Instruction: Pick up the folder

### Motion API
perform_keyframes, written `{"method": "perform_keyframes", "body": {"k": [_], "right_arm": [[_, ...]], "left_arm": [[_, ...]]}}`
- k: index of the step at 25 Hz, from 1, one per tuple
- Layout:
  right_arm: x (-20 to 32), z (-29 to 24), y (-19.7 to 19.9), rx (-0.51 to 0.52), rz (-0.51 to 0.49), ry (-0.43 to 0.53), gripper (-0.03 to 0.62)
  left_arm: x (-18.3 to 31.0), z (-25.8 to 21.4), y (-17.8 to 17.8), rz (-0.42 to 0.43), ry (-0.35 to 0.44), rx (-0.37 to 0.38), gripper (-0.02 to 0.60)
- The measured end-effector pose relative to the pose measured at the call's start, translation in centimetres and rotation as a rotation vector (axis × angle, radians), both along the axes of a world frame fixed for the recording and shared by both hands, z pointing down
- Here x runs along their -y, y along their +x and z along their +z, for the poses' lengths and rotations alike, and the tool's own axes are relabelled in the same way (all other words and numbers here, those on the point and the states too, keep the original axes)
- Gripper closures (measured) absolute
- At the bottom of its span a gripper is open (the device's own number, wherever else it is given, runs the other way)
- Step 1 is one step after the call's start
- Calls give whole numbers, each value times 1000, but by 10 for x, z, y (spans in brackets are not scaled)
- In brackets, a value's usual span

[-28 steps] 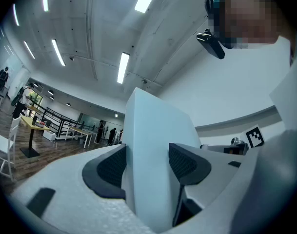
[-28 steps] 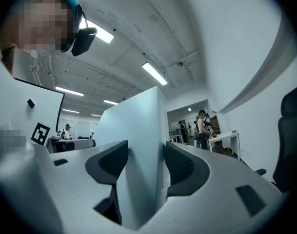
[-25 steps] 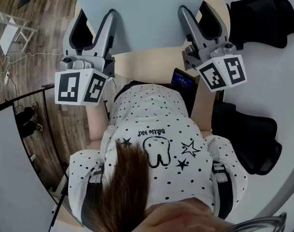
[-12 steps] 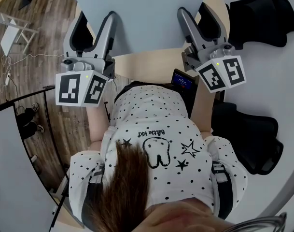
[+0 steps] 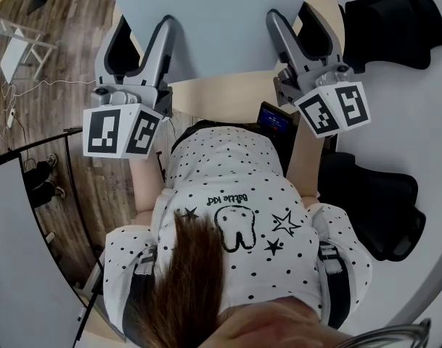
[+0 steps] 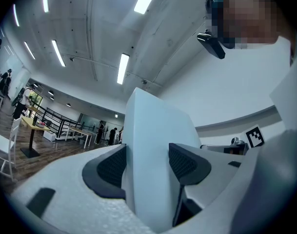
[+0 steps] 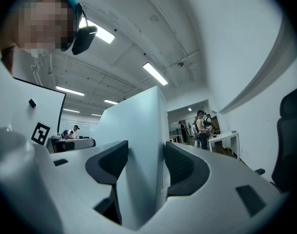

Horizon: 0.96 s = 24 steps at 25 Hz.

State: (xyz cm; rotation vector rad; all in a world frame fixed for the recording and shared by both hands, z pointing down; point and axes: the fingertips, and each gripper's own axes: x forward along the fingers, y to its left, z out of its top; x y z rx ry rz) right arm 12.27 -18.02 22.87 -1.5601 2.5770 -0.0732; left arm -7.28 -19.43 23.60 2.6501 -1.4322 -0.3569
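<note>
Pale-blue folder point(image 5: 206, 20) stood clamped upright between the left hand-held gripper point(image 5: 144, 35) and right hand-held gripper point(image 5: 296, 20), apparently lifted already, with the pick-up seemingly done.

The folder point(image 5: 210, 20) runs off the head view's edge at 12 o'clock, so its far part is unseen, and it covers most of the bench point(image 5: 228, 96) below it. The hands holding the left claw point(image 5: 143, 33) and the right claw point(image 5: 293, 19) are hidden beneath the marker cubes point(image 5: 123, 130). In both gripper views the folder's clamped edge drops out of sight between the pads point(image 6: 111, 167). In the right gripper view, distant people point(image 7: 204, 126) are too small to make out, and a black chair point(image 7: 289, 140) is cut off at 3 o'clock.
</note>
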Motion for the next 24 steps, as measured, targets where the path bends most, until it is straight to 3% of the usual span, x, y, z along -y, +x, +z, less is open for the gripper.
{"method": "perform_keyframes", "body": {"k": [24], "right_arm": [[2, 2, 0, 2, 2, -19, 361]], "left_arm": [[1, 0, 0, 3, -8, 7, 307]]}}
